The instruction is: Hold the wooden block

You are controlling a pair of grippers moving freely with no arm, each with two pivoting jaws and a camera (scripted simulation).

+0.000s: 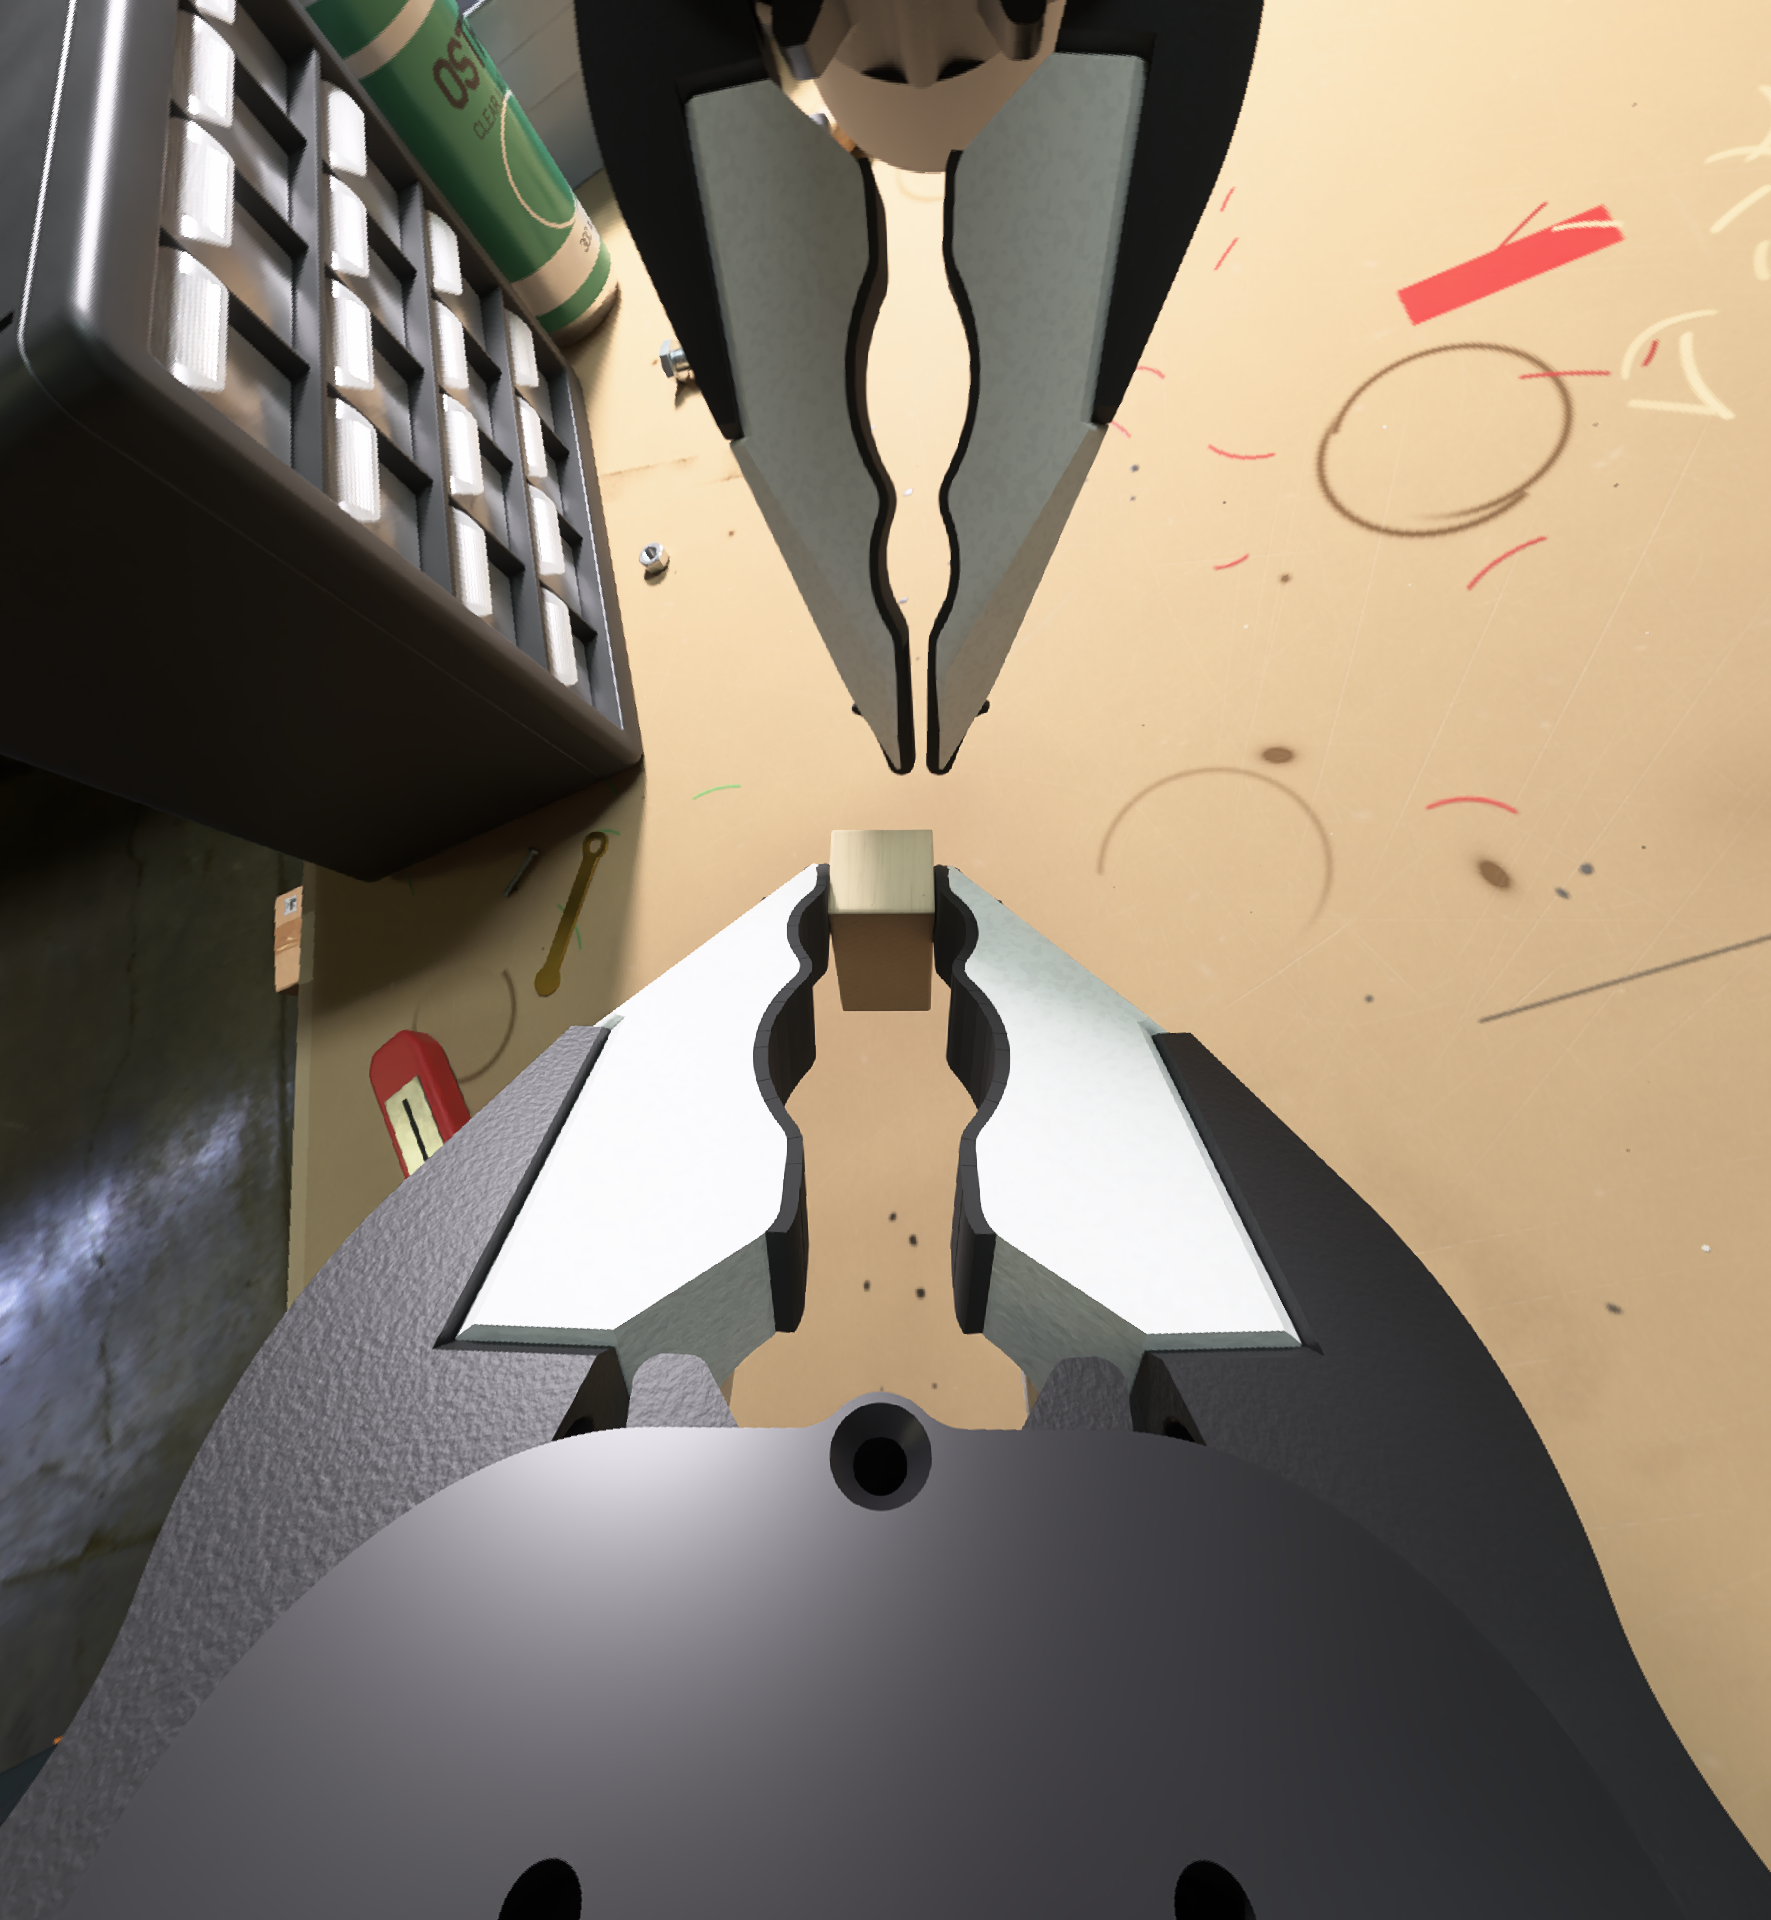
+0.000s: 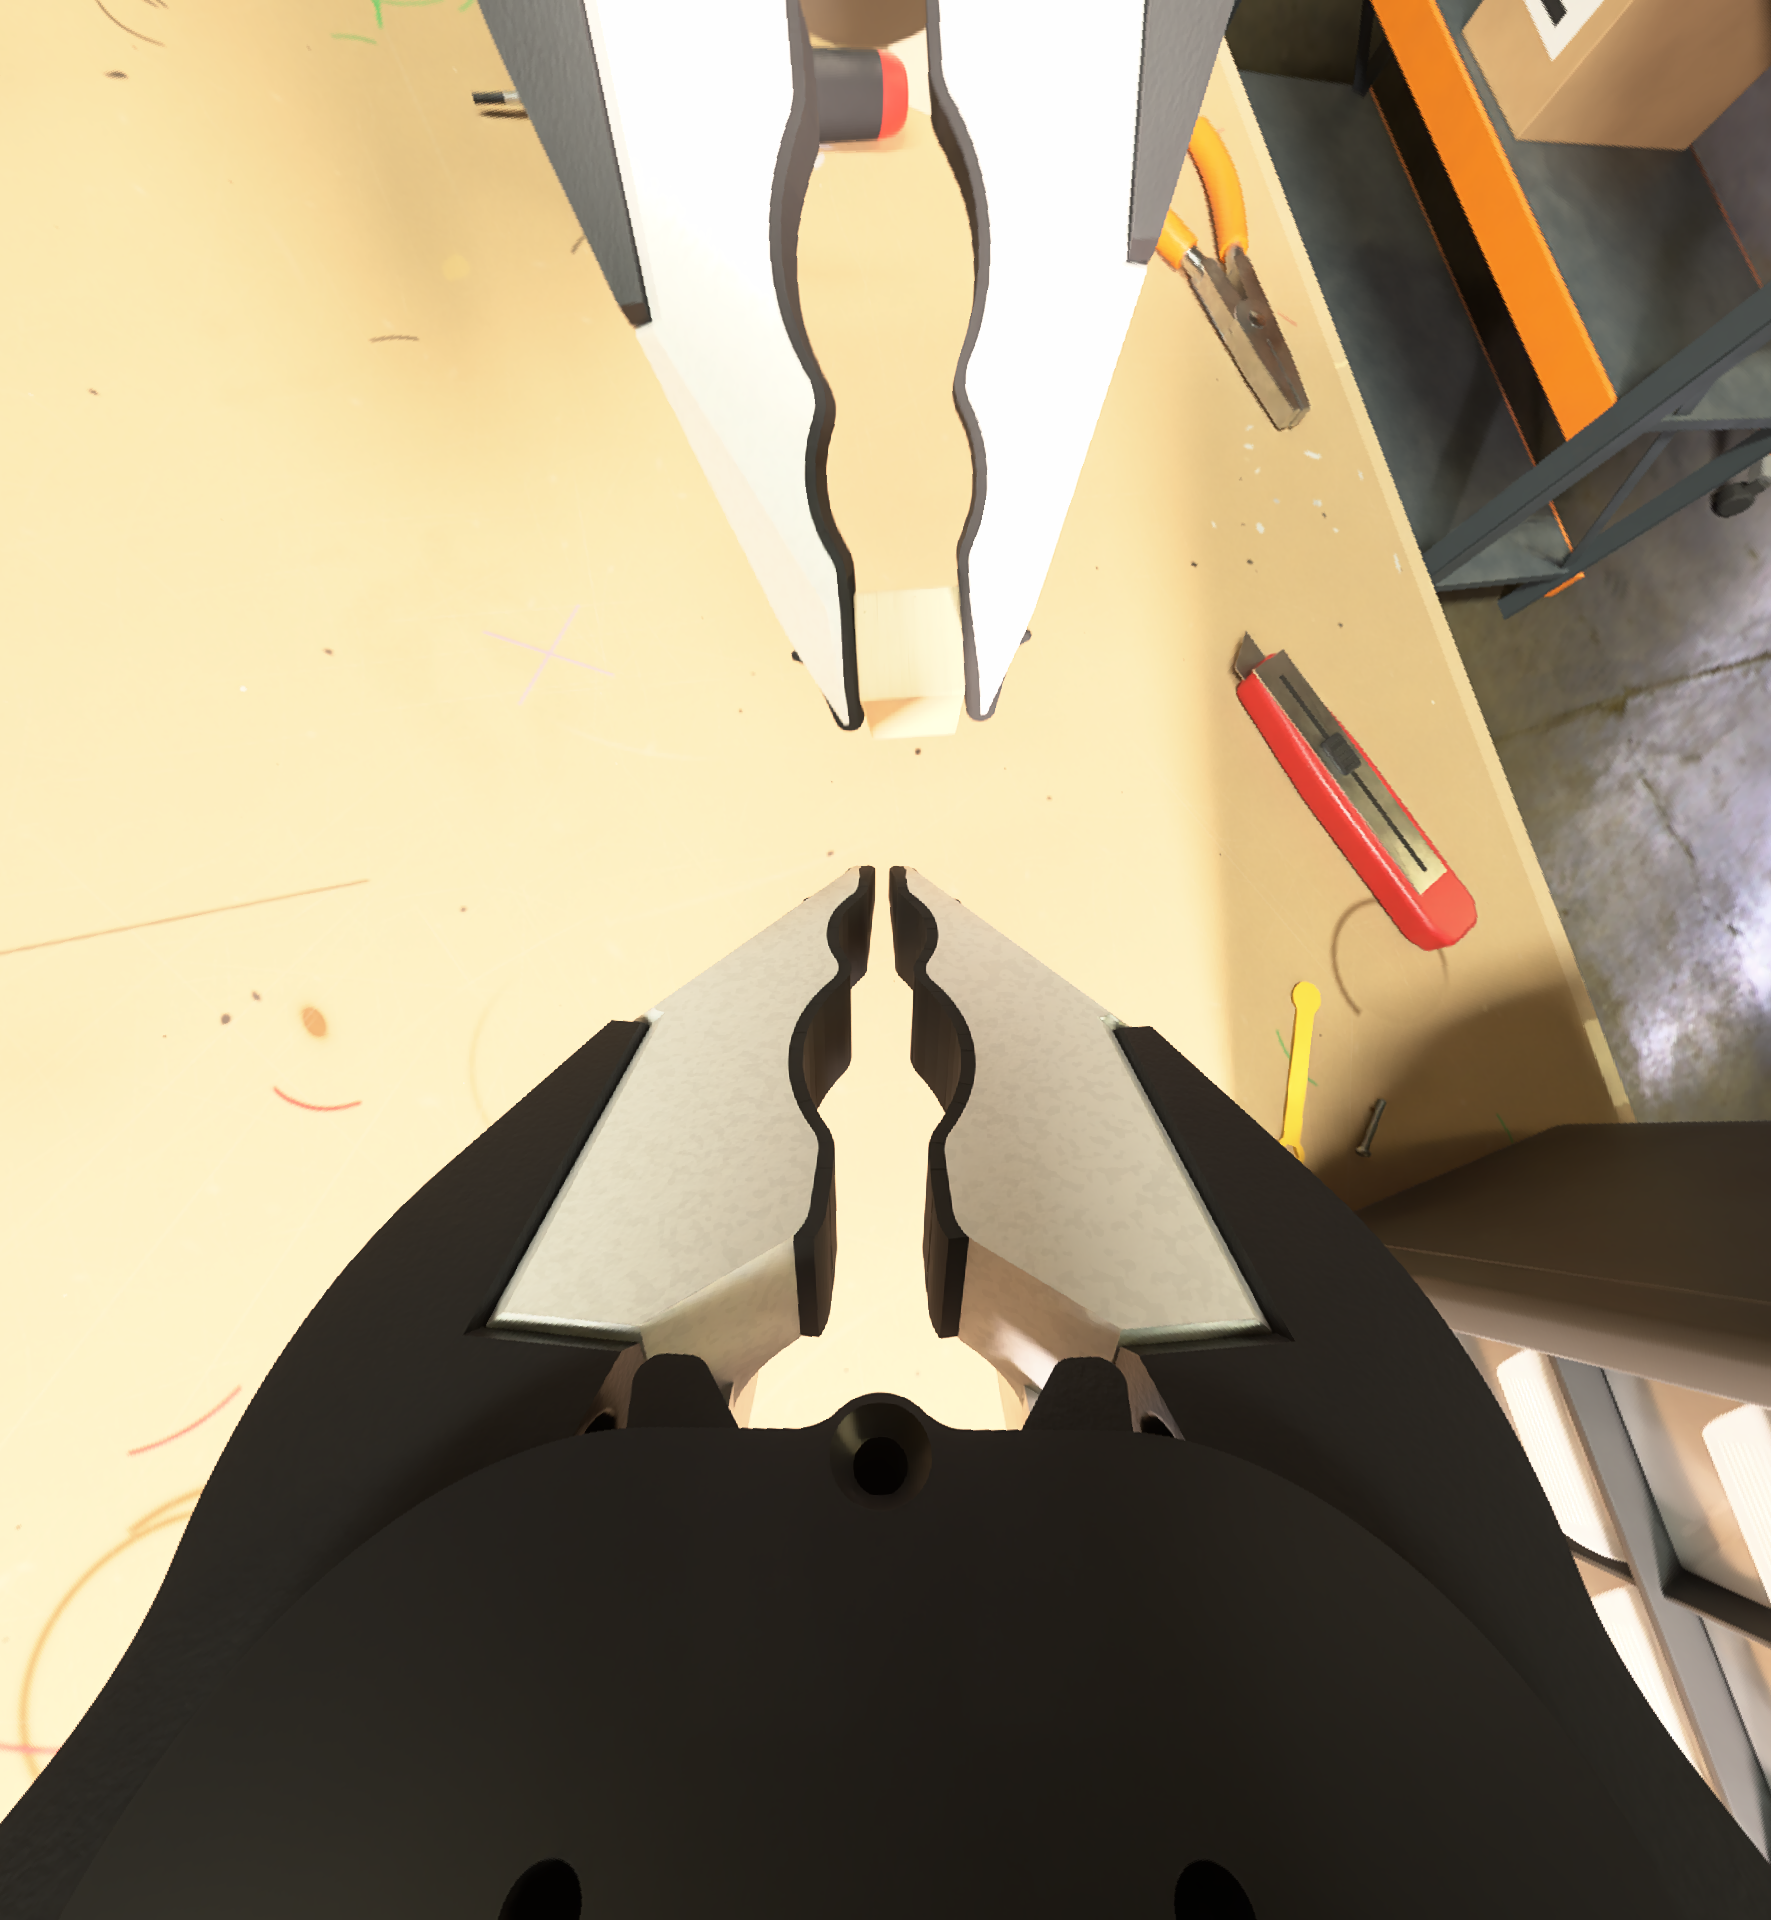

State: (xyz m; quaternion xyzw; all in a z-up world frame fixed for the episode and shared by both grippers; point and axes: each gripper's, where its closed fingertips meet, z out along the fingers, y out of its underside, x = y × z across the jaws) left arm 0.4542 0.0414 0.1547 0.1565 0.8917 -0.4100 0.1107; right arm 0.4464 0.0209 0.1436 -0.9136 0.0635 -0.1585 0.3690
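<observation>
On a scuffed workbench (image 1: 1276, 1091), seen from my remote seat: at far left a dark parts cabinet (image 1: 268, 395) with small clear drawers sits beside a green tube (image 1: 476, 135), with a loose nut (image 1: 654, 558), a yellow cotter pin (image 1: 569, 914) and a red utility knife (image 1: 413, 1101) scattered below it. At centre, my left gripper (image 1: 881, 894) pinches the wooden block (image 1: 881, 883) between its fingertips, the pale cube held square at the very tips; whether it is lifted clear of the bench or only resting on it I cannot tell. Facing it, tip to tip and just apart from the block, my right gripper (image 2: 882, 878) hovers with its fingers pressed almost together on nothing. From its own camera the block (image 2: 907, 665) shows wedged between the opposite white fingers, with orange-handled pliers (image 2: 1234, 301) lying farther right near the bench edge. I judge the grasp itself to be made, and the hold is the step in hand; the next move calls for steady pressure and no tilt, since the tips grip only a narrow band, while I keep the right gripper off the block
</observation>
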